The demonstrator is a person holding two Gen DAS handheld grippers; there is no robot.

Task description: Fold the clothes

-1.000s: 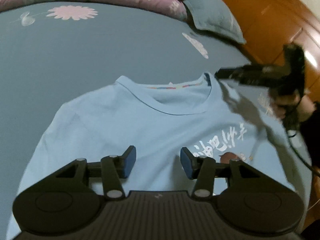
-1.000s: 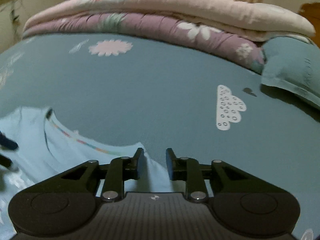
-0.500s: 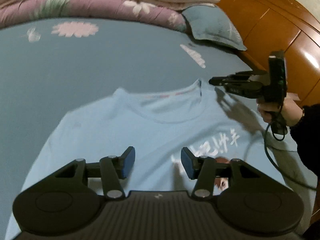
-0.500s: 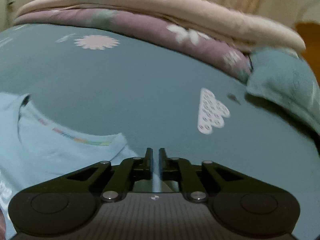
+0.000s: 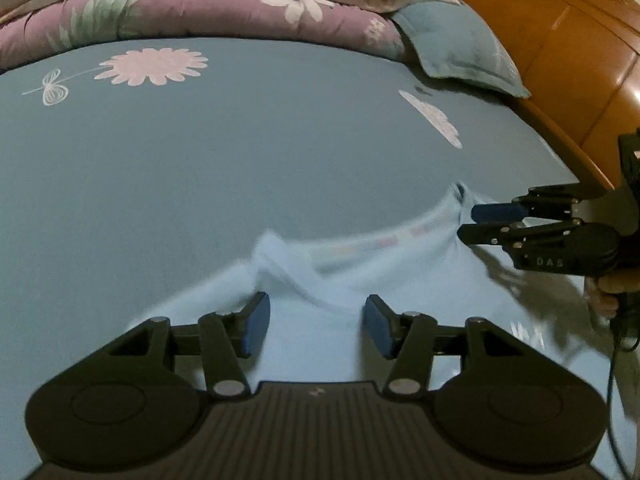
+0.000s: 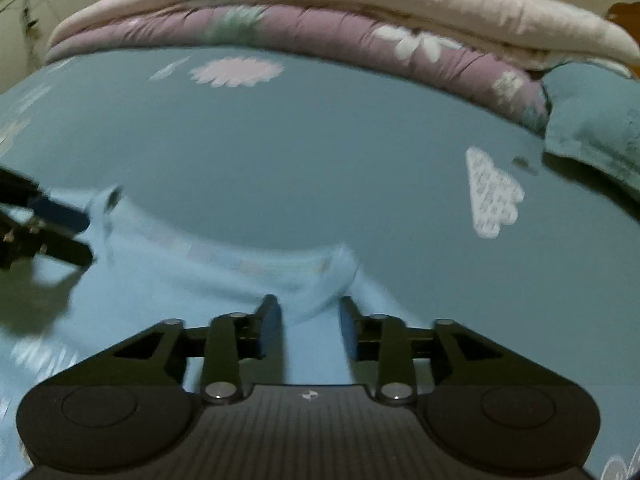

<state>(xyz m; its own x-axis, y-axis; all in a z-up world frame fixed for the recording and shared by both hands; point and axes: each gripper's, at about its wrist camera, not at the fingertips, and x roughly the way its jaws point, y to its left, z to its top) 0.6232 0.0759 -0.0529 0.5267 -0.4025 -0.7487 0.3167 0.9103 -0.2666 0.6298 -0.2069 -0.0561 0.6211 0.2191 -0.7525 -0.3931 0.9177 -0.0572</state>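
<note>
Both tongs, left (image 5: 314, 326) and right (image 6: 308, 328), gape opening over the T-shirt (image 5: 400, 280), quilts (image 5: 200, 8) and pillow (image 5: 460, 48) beyond.

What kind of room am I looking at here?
Most likely a bedroom: a teal flowered bedsheet, folded quilts stacked at its far end beside a pillow, and a wooden headboard.

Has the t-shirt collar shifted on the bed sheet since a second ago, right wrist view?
Cannot tell. The t-shirt collar sits further right in frame, but the white cloud print on the bed sheet also shifted right, so most of that is camera motion.
</note>
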